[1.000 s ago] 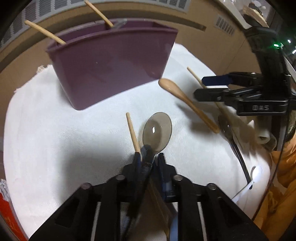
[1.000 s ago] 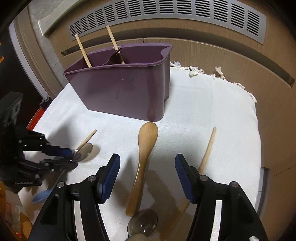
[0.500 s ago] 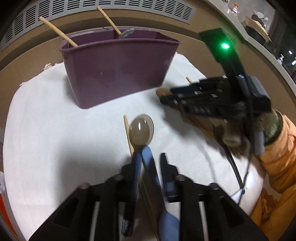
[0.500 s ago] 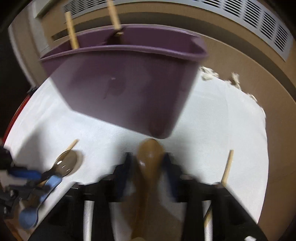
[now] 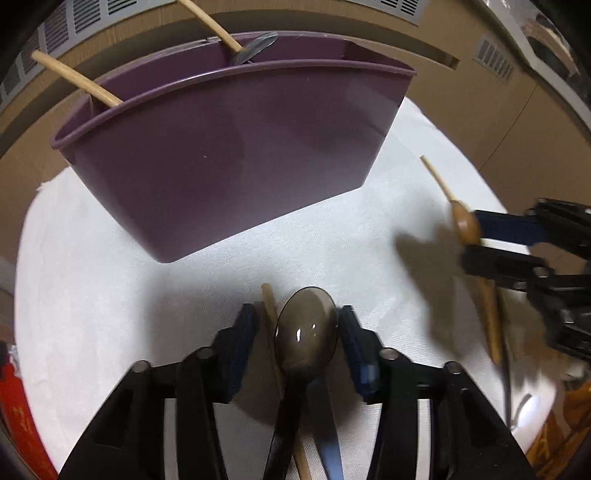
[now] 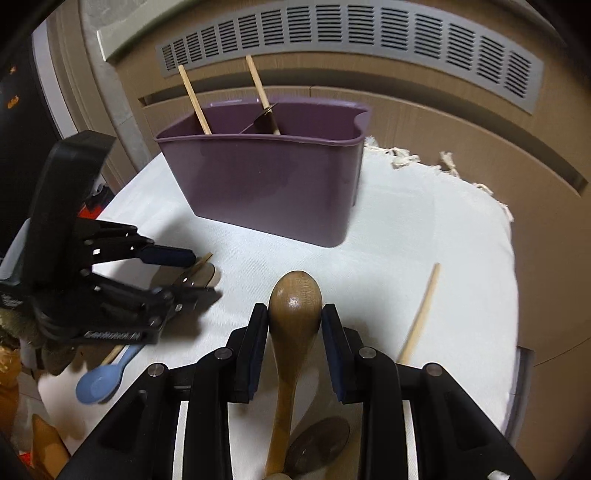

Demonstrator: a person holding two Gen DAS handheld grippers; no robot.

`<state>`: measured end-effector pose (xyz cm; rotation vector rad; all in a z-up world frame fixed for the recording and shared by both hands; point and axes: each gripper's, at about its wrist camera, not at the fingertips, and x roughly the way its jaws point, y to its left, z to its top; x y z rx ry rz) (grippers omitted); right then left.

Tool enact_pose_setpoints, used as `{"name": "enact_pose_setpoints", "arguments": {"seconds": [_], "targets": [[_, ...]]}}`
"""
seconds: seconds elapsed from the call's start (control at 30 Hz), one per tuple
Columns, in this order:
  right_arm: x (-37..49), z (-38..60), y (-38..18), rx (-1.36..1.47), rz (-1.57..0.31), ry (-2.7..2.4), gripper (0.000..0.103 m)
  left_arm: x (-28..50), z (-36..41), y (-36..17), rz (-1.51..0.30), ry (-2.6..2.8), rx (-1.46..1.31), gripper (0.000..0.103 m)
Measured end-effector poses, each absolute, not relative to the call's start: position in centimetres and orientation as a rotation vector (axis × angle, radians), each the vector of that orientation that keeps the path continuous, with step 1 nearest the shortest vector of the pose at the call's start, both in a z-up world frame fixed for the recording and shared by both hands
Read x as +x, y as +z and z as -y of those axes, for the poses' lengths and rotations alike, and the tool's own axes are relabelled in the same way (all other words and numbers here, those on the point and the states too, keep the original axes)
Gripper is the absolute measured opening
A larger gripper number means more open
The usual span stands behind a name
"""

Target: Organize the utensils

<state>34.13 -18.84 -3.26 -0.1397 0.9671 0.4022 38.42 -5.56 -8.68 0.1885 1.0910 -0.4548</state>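
A purple divided caddy stands on a white cloth at the back. In the left wrist view, my left gripper is open around the bowl of a smoky translucent spoon and a wooden stick beside it. A gap shows at the left pad. The right wrist view has that left gripper low at the left over the same spoon. My right gripper is shut on the bowl of a wooden spoon, whose handle runs back under the gripper.
Two chopsticks and a metal spoon stand in the caddy. A loose chopstick lies on the cloth at the right. A blue spoon, a dark spoon and a white spoon lie near the front edge. A vented panel rises behind.
My left gripper let go of the smoky spoon's handle, opened and slid forward around its bowl. My right gripper closed on the wooden spoon and rose slightly.
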Motion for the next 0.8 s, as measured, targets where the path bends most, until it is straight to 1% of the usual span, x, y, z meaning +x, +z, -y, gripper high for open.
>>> {"name": "enact_pose_setpoints", "arguments": {"seconds": [0.03,0.2,0.3,0.37,0.43,0.57,0.67,0.8], "targets": [[33.8,19.0,-3.1,-0.138,-0.961,0.401,0.028,38.2,5.8,-8.8,-1.078,-0.441,0.208,0.034],[32.0,19.7,-1.9,-0.117,-0.928,0.4,0.028,36.5,5.2,-8.4,-1.048,-0.418,0.187,0.034],[30.9,19.9,-1.1,-0.111,-0.902,0.403,0.028,34.6,5.0,-6.5,-0.985,-0.413,0.187,0.034],[30.3,20.1,0.0,-0.102,-0.871,0.406,0.028,33.2,4.9,-4.1,-0.917,-0.416,0.182,0.034],[29.3,20.3,2.2,-0.088,-0.81,0.407,0.028,31.8,4.4,-0.5,-0.819,-0.422,0.16,0.033],[28.0,20.1,8.1,-0.079,-0.65,0.414,0.028,29.5,2.7,8.2,-0.584,-0.426,0.088,0.033],[27.8,19.6,13.7,-0.091,-0.497,0.394,0.028,28.9,1.5,13.8,-0.43,-0.407,0.046,0.031],[28.6,18.6,19.4,-0.101,-0.345,0.36,0.028,29.8,0.4,18.8,-0.304,-0.407,-0.041,0.031]]}}
